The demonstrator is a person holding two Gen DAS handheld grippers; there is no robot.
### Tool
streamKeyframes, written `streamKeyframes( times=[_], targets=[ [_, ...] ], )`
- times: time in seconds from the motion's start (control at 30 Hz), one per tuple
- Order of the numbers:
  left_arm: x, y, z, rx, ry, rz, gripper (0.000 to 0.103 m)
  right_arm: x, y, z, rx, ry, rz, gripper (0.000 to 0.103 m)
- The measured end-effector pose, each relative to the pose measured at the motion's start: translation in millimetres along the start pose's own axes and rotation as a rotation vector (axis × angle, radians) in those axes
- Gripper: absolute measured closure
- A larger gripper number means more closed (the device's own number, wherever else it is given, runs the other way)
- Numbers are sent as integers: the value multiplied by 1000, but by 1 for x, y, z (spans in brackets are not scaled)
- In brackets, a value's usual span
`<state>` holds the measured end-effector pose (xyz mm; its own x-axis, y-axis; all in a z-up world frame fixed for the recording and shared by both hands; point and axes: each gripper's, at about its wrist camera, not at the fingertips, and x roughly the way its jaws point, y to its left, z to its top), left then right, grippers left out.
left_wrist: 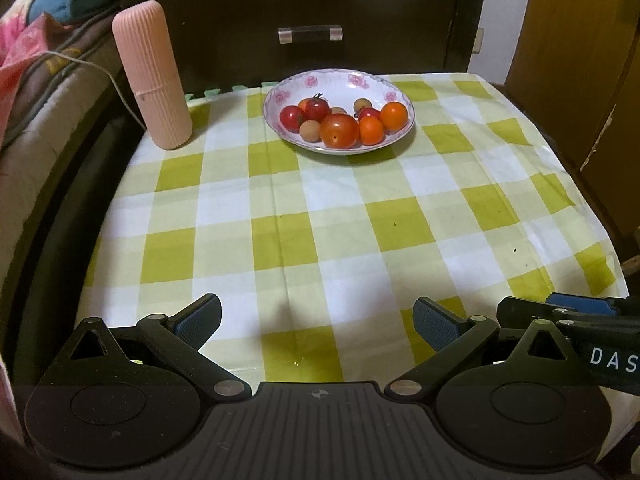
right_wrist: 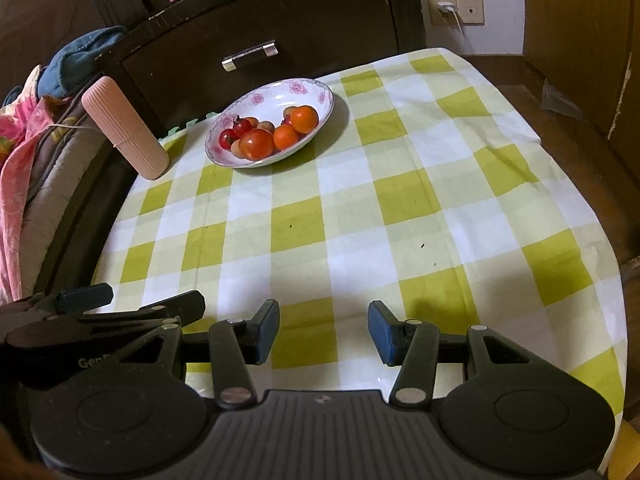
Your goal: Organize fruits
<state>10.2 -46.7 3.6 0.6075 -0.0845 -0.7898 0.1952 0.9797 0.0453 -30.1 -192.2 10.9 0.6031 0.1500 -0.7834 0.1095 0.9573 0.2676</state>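
Jaws of left gripper spread wide, nothing between, hovering over near edge of checked desk. Seen from left wrist: bowl of fruits well ahead, almost straight on, slightly right of centre line; pink ribbed case upright to its left.

Seen from right wrist: right gripper jaws parted, narrower, likewise empty. Bowl of fruits far ahead and off to the left. No long axis on round bowl; left side probably lined up better.

1 bowl sitting on cloth, holding 2 oranges, 4 red tomatoes, 3 tan fruits; 1 pink cylinder standing.
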Motion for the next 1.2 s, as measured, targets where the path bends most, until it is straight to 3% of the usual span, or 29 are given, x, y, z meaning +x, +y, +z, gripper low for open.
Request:
streamKeyframes(
  times=[1.2],
  targets=[
    [3, 2, -2, -12, 11, 25, 0, 7, 2, -2, 7, 26, 3, 56]
  ],
)
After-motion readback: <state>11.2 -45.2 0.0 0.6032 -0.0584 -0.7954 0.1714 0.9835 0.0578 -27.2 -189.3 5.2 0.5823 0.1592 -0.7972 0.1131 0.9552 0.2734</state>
